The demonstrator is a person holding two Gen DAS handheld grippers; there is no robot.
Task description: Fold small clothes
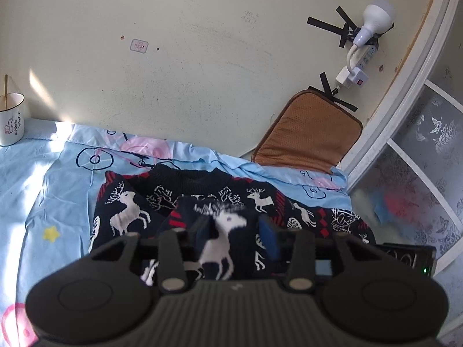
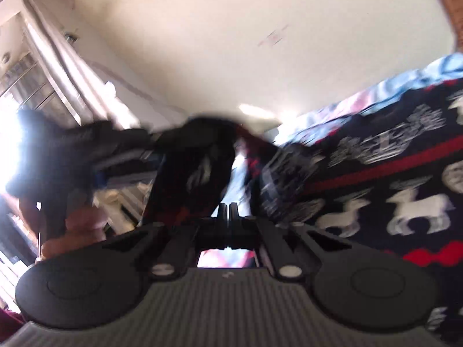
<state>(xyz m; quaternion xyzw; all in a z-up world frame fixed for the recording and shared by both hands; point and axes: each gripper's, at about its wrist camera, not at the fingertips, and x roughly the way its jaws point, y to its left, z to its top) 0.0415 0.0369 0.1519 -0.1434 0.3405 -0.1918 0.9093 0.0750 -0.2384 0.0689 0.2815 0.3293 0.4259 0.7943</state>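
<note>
The dark navy knitted sweater with white reindeer and red diamond bands (image 1: 202,202) lies on the bed, spread over a light blue bedsheet printed with pink and black cartoon figures (image 1: 52,179). Its black ribbed collar points toward the cream wall, so its long axis runs straight away from the left hand-held gripper (image 1: 235,231), hem nearest and neck farthest.

A flap of the same knit, showing a white reindeer, is raised and lies between the left hand-held gripper's blue-padded fingers (image 1: 267,237). The jaws stand about half open, and the pads do not seem to press the cloth. The fabric looks draped there rather than pinched, though blur at the flap's top edge makes this hard to settle.

The right hand-held gripper (image 2: 228,211) has its fingers shut together. Nothing can be made out between the tips; the right wrist view is heavily blurred, with a dark fold of sweater just ahead. From it, the main body of the garment lies to the right and forward.

Judged from this, the left hand-held gripper is nearer, sitting directly over the sweater's near half. The coming fold likely turns on carrying that flap forward along the hem-to-collar line.
</note>
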